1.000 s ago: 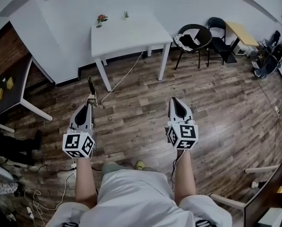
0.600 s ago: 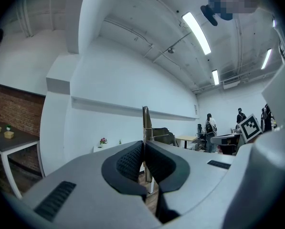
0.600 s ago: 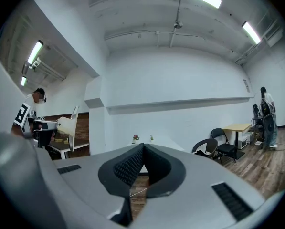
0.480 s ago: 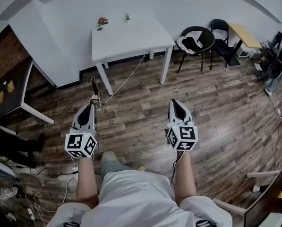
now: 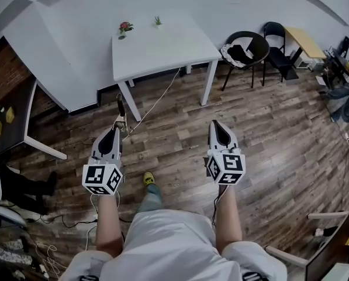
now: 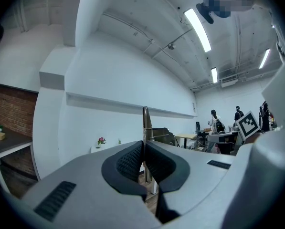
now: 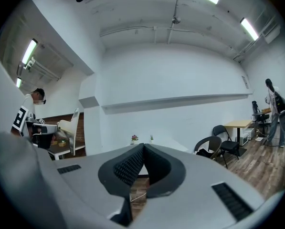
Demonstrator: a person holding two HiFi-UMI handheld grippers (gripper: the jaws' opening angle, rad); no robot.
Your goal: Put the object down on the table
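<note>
Head view looks steeply down on a person standing on a wooden floor (image 5: pixel 268 133), one gripper held out in each hand. The left gripper (image 5: pixel 117 129) has its fingers (image 6: pixel 128 161) clamped together on a thin utensil (image 5: pixel 121 111), which sticks out past the fingertips toward the far side; its far end is dark and the part nearer the fingers is paler. In the left gripper view the same utensil (image 6: pixel 145 123) rises as a narrow, upright metal strip from the seam where the two pads meet. What kind of utensil it is cannot be told.

The utensil hangs in the air over the floor, on the near side of the white tabletop (image 5: pixel 162 45) and well apart from it, close to the line of the table's near left leg. A small flower pot (image 5: pixel 125 26) and a tiny green plant (image 5: pixel 157 20) stand at the tabletop's far edge. A cable (image 5: pixel 156 98) trails across the floor from under the table.

The right gripper (image 5: pixel 216 123) is held level to the right; in the right gripper view its fingers are pressed together with nothing between them. Black chairs (image 5: pixel 244 48) stand far right.
</note>
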